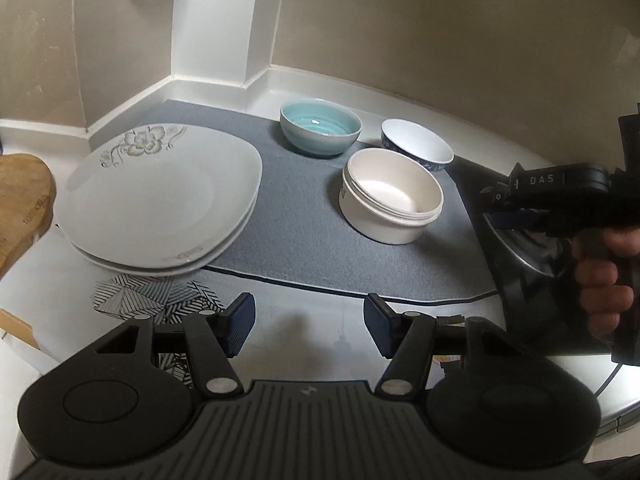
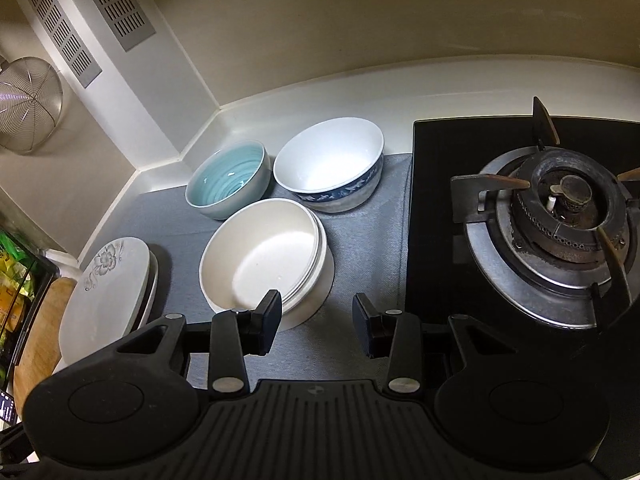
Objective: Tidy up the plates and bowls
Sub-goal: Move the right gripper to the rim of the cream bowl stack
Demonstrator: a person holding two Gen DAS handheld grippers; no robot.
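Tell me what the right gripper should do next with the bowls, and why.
Probably ease the right gripper forward over the near rim of the cream bowl. Its jaws are open and empty, that bowl is closest, and the teal bowl and blue-patterned bowl sit loose behind it.

A: What lies under the crockery?
B: A grey mat point(image 2: 360, 240) covers the white countertop point(image 1: 304, 324), its right edge meeting a black glass hob point(image 2: 436, 220).

A: And on the hob?
B: A gas burner point(image 2: 568, 200) ringed by a steel plate, with pan-support prongs around it.

A: What is at the left?
B: A wooden cutting board point(image 1: 22, 200) juts in at the edge, and near it a black-and-white patterned trivet point(image 1: 132, 300) lies flat on the counter.

A: On the wall?
B: A wire mesh strainer point(image 2: 28, 104) hangs beside two grey vent grilles point(image 2: 116, 4).
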